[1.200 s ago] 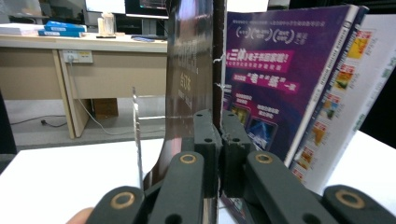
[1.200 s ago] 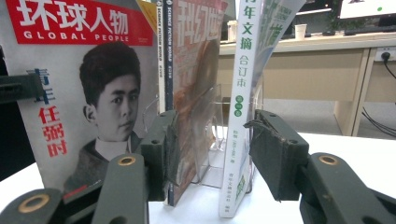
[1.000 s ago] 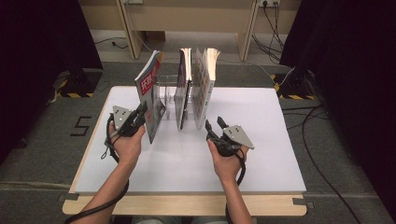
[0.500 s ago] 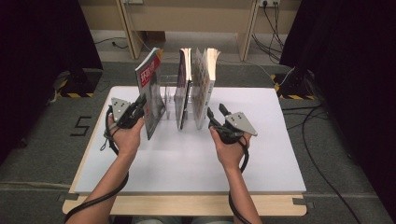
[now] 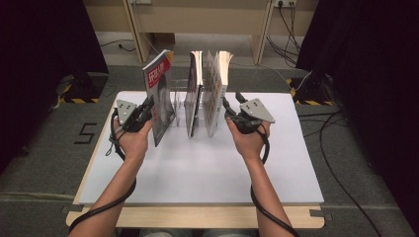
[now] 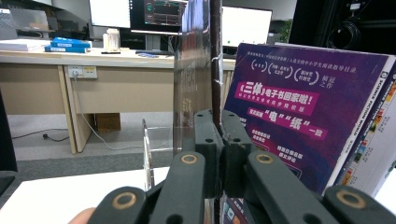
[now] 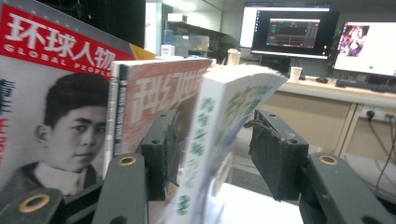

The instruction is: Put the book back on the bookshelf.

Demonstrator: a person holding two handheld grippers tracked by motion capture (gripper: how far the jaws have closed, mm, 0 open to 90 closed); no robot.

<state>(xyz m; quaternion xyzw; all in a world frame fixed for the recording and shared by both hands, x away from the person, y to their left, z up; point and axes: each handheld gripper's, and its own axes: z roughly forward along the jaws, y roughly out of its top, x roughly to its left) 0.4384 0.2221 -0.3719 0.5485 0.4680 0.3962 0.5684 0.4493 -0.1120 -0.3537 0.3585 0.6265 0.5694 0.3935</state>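
High view showed the right gripper (image 5: 228, 105) had moved forward from a second earlier, up to the white book (image 5: 216, 91); its jaws stood apart around the book's edge. The left gripper (image 5: 146, 106) stayed clamped on the red magazine (image 5: 159, 101), which stood tilted left of the rack.

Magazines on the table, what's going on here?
A person works at three upright magazines in a clear rack on the white table. The left gripper is shut on the edge of the red-titled magazine, which tilts left. The right gripper is open, its jaws either side of the white magazine without pressing it.
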